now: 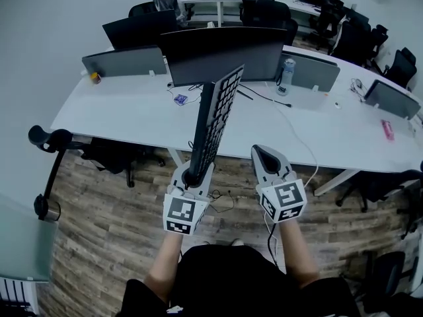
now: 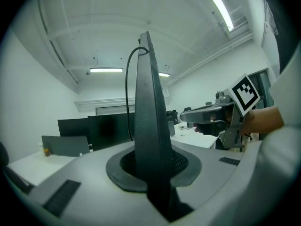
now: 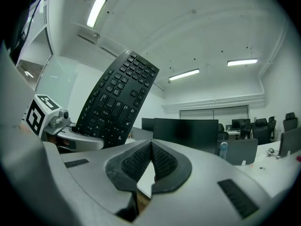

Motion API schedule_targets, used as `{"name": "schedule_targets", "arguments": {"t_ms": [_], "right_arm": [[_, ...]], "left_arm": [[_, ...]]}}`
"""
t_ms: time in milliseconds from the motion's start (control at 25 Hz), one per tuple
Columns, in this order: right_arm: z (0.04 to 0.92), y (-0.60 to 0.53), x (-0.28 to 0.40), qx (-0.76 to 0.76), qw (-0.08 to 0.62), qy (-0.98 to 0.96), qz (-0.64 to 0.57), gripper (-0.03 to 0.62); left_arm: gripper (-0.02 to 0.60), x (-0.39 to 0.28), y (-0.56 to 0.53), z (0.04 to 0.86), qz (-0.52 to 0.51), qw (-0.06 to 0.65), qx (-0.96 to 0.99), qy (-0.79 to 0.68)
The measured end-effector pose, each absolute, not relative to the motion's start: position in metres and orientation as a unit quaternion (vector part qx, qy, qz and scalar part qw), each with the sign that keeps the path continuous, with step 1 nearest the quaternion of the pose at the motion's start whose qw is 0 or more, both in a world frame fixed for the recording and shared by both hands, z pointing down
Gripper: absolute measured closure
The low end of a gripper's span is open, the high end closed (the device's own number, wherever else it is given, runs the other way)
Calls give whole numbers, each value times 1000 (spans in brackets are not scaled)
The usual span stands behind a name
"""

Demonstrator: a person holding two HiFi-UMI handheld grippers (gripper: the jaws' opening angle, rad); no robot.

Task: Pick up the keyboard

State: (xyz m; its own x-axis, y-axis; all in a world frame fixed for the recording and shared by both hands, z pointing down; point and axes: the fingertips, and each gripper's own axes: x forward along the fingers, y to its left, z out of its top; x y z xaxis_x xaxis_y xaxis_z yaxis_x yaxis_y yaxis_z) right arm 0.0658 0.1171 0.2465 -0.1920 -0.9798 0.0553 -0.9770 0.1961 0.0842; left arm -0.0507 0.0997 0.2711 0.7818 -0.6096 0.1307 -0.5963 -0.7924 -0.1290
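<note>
Left gripper [image 1: 190, 177] clamps keyboard [image 1: 217, 121] edge — upright above desk [image 1: 125, 107] | right gripper [image 1: 264, 156] closed

The person wore a black short-sleeved top [image 1: 228, 279]. The pale grey plastic left gripper [image 1: 192, 175] and matching right gripper [image 1: 262, 152] each had black ribbed pads [image 3: 136, 162] and a white cube with black square markers [image 1: 285, 201]. A thin black cable [image 1: 267, 233] hung from the right gripper.

1. Keyboard [image 3: 117, 102]: white key legends show, too small to read.
2. Marker cubes on the left gripper [image 1: 192, 177] and right gripper [image 1: 266, 154]: black-and-white square patterns only, no letters or numbers.
3. Bottle [image 1: 286, 74], far right on the desk [image 1: 132, 104]: label too blurred to read.
</note>
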Motion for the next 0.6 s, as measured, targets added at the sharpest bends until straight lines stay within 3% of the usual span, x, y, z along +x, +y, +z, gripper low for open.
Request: {"name": "schedule_targets", "arguments": {"t_ms": [600], "right_arm": [[250,118,56,612,45,-789,-7,591]], "left_arm": [[503,-55,103,263,-61,44,-942,327]]}}
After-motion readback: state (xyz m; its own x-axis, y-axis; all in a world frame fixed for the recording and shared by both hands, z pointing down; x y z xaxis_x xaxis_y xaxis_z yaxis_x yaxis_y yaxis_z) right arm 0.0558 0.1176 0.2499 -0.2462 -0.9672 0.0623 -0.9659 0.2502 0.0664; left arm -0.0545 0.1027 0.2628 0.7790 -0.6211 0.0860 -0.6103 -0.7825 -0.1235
